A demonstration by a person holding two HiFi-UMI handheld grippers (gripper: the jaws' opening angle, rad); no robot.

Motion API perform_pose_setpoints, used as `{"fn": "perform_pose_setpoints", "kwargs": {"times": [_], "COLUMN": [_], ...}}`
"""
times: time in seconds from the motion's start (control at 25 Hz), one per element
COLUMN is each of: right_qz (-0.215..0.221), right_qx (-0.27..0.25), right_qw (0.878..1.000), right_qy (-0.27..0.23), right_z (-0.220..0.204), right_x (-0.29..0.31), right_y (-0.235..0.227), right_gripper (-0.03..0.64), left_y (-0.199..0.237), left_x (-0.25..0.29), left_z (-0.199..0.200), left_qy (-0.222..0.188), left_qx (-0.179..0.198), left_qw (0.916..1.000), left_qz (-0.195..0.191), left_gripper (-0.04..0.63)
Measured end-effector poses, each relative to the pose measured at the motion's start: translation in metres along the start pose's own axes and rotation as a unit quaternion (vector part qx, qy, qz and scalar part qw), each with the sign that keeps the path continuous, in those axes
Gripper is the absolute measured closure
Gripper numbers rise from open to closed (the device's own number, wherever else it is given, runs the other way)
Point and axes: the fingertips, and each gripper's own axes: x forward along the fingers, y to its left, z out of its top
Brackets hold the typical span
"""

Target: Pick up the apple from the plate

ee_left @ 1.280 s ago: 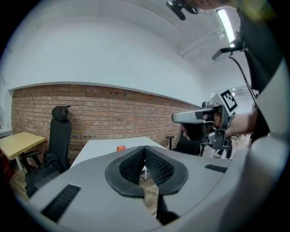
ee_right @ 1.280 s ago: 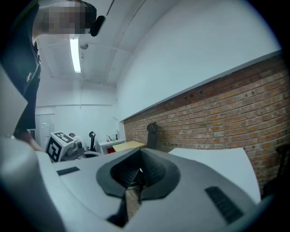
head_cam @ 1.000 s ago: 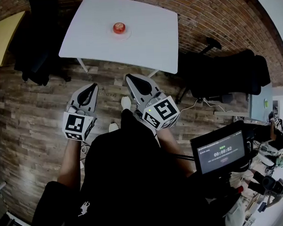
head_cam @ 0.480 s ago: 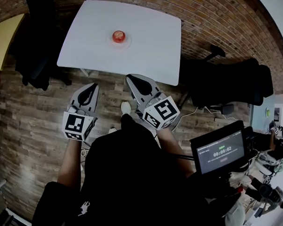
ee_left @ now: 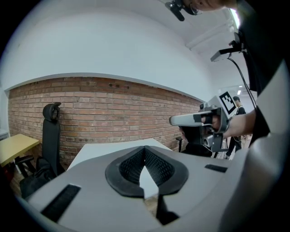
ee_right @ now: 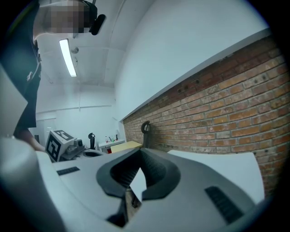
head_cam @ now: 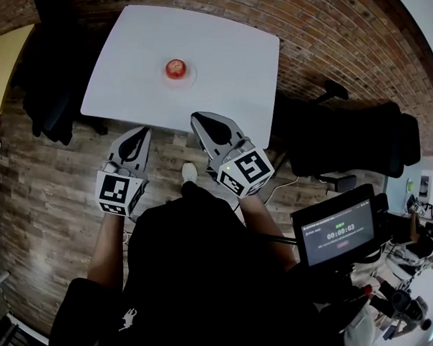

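A red apple (head_cam: 175, 67) sits on a small white plate (head_cam: 184, 78) near the middle of a white table (head_cam: 225, 53) in the head view. Both grippers are held side by side short of the table, well away from the apple. My left gripper (head_cam: 138, 131) is shut and empty over the wooden floor. My right gripper (head_cam: 198, 118) is also shut and empty, its tips at the table's near edge. In the left gripper view the shut jaws (ee_left: 145, 150) face the table top (ee_left: 104, 149); the apple is hidden there. The right gripper view shows shut jaws (ee_right: 140, 152) and the table (ee_right: 226, 163).
Black office chairs (head_cam: 343, 127) stand right of the table, and a dark chair (head_cam: 52, 104) at its left. A yellow table (head_cam: 4, 60) is at the far left. A brick wall (head_cam: 354, 33) runs behind. A small monitor (head_cam: 339, 233) sits at my lower right.
The table and apple have slid lower in the head view as both grippers travelled forward toward it. The right gripper's tips now reach the table's near edge. Both jaws stayed shut.
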Motion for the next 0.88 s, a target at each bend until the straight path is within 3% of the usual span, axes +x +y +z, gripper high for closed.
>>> {"fn": "perform_pose_setpoints", "kwargs": {"times": [0.32, 0.88], "right_qz": [0.007, 0.043], "right_qx": [0.004, 0.0], "right_qw": [1.0, 0.999], "right_qy": [0.001, 0.004], "right_z": [0.005, 0.011], "right_x": [0.011, 0.034], "right_y": [-0.074, -0.078], "right_gripper": [0.615, 0.614], "left_y": [-0.003, 0.015], "left_x": [0.075, 0.078], "left_z": [0.011, 0.018], "left_qy": [0.009, 0.006], "left_qx": [0.003, -0.002], "left_qw": [1.0, 0.9994], "left_qz": [-0.002, 0.033], "left_gripper": [0.591, 0.591]}}
